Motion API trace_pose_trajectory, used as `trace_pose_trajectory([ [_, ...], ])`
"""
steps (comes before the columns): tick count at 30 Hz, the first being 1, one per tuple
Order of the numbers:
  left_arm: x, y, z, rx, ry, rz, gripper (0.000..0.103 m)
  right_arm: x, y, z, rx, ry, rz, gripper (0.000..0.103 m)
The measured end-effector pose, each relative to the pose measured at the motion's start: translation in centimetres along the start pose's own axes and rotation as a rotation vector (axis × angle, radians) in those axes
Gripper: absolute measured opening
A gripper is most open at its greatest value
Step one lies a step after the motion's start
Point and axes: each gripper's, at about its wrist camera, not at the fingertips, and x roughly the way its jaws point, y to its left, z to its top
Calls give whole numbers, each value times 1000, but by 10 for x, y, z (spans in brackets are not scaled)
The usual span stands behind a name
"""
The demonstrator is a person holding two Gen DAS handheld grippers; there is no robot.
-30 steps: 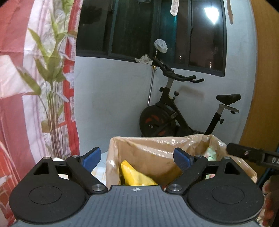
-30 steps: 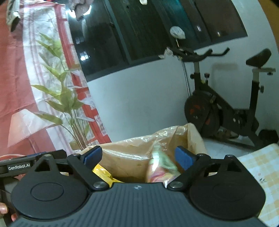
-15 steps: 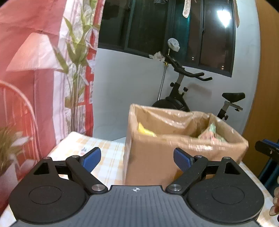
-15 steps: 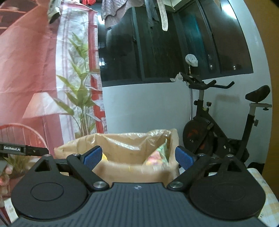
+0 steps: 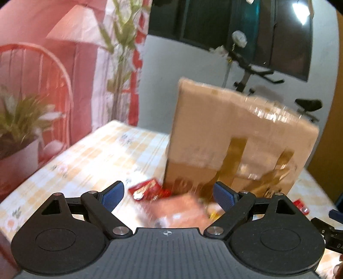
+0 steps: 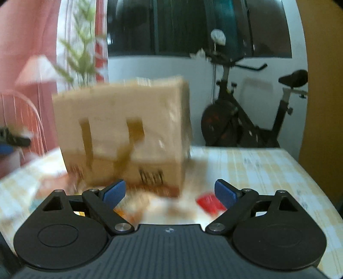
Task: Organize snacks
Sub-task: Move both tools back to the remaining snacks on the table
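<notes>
Both grippers drop from the box top to the loose snacks on the table.

The left gripper [image 5: 168, 194] and right gripper [image 6: 170, 191] gape, holding nothing; a second ago they looked into the cardboard box [image 5: 235, 137], now they face its side, so another pick seems next. One box stands on the checked tablecloth [image 6: 257, 167]. Before it lie a red packet [image 5: 148, 188], a pinkish pack [image 5: 178, 209] and another red packet [image 6: 209, 203]; blur hides any others.

Dim indoor light; lamp glare in dark window [image 5: 300, 15]; motion blur; fisheye-curved edges.
</notes>
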Motion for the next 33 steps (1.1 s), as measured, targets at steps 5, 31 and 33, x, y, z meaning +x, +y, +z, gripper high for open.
trace_pose_trajectory([
  [5,3,2,-14,20,52,1,92,14,-13,-24,45,105,-29,88],
  [31,12,3,-23,-11,107,9,92,32,-3,-30,81,310,67,66],
  [33,13,3,-24,-11,110,11,92,34,-5,-28,63,285,39,63],
])
